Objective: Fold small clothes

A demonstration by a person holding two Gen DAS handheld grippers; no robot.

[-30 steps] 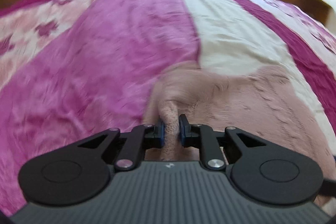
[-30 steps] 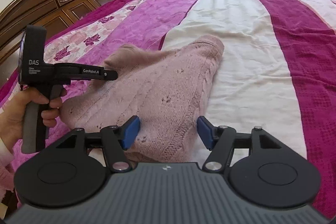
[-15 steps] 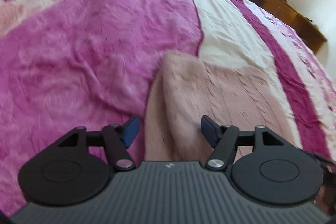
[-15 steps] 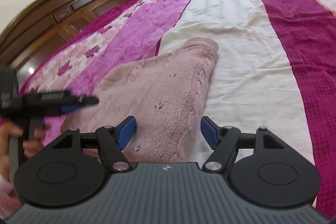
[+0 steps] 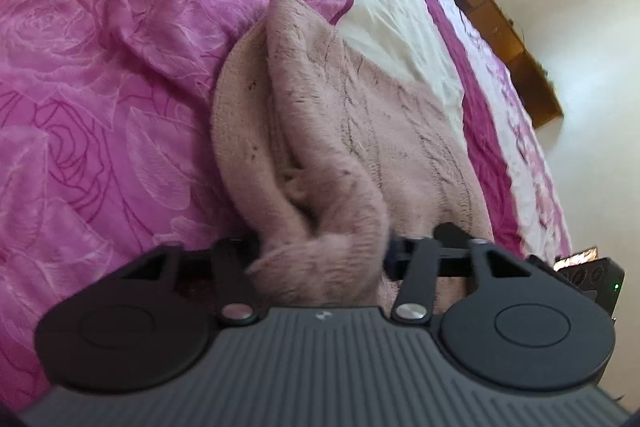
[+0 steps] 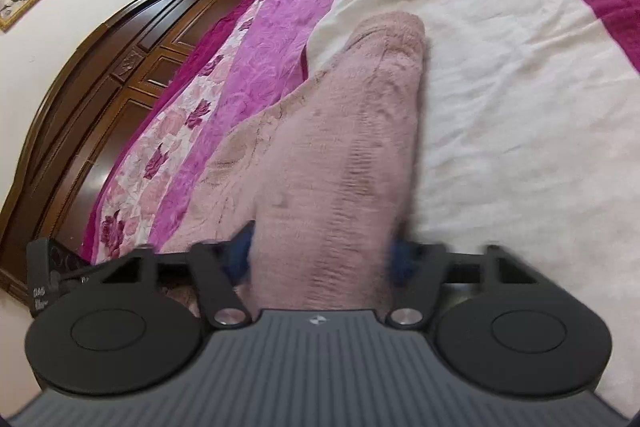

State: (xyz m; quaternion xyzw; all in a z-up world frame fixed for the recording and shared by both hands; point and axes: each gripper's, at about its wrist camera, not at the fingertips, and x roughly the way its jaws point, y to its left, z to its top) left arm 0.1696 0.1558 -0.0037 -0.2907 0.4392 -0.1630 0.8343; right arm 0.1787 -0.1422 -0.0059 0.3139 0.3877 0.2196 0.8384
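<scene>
- Both tools sit at the near edge of the pink knitted sweater (image 6: 344, 131), which lies on the bed (image 6: 500, 87), across the seam between the magenta and cream stripes of the bedspread.
- I judge this the gathering step of a fold: each side has a bunch of knit ready to lift and carry over.
- Left tool (image 5: 320, 253): fingers spread fairly wide, a thick roll of sweater (image 5: 320, 155) filling the gap; its left pad is hidden by the wool, so I cannot tell if it really pinches.
- Right tool (image 6: 322, 257): fingers wide, blue pads blurred, touching the fabric on both sides.
- Next I should squeeze both firmly, lift evenly, and lay the near edge toward the far hem without dragging the bedspread.
</scene>
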